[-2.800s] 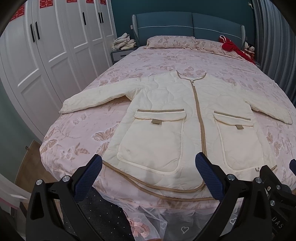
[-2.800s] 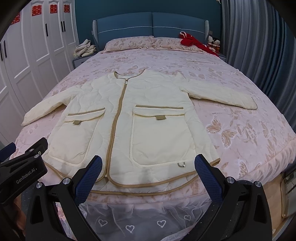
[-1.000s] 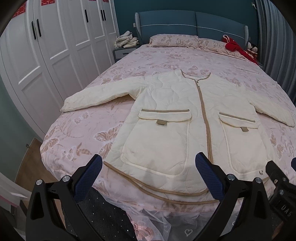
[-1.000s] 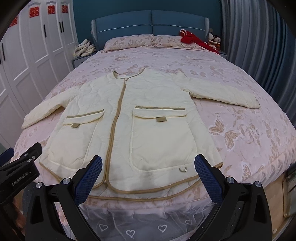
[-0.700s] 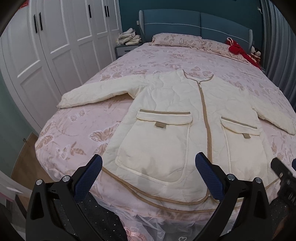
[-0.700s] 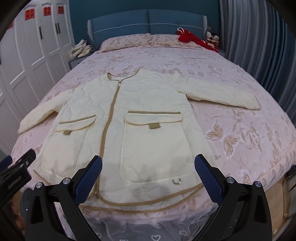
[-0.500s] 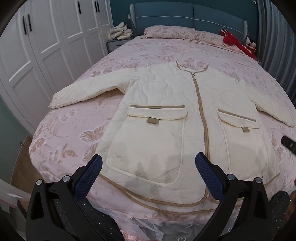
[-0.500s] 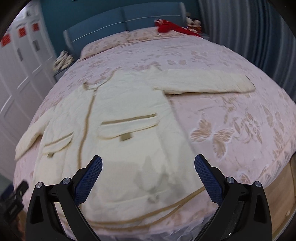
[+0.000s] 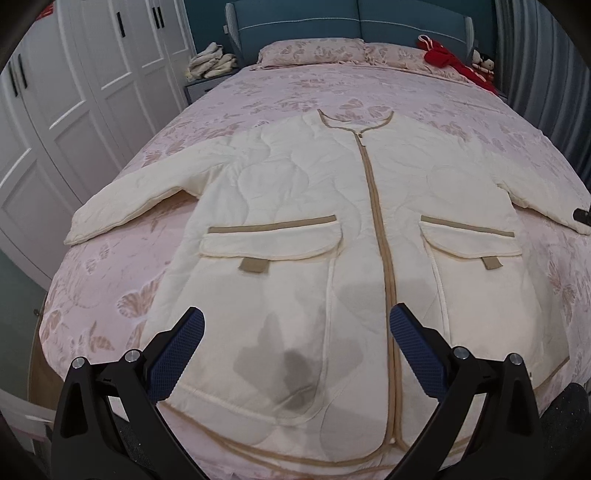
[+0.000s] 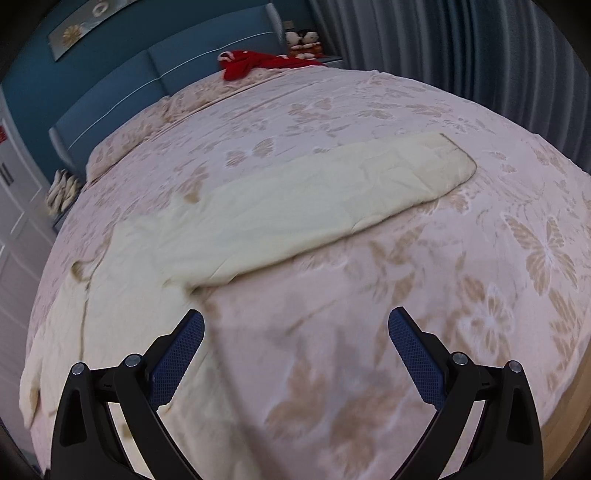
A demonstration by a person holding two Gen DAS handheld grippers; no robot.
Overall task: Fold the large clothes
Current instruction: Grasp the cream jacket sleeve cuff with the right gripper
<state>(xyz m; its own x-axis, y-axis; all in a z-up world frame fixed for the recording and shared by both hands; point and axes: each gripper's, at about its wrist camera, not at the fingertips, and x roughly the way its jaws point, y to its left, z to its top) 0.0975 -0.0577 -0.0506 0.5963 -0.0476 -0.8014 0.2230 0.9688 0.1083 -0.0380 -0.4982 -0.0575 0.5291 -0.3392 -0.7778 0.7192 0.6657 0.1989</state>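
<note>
This is a bedroom in a home. A wide bed (image 9: 258,96) with a pink floral cover fills the room, with pillows (image 9: 310,51) against a padded blue headboard (image 9: 295,22) at its far edge. White panelled wardrobes (image 9: 74,92) line one wall, grey curtains (image 10: 461,48) another, and plush toys (image 10: 304,38) sit by the headboard.

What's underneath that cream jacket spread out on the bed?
The cream jacket lies flat and zipped on a pink bedspread with a tan butterfly and leaf print, which shows all around it. The bedspread directly beneath the jacket is covered, so anything lying there cannot be seen.
</note>
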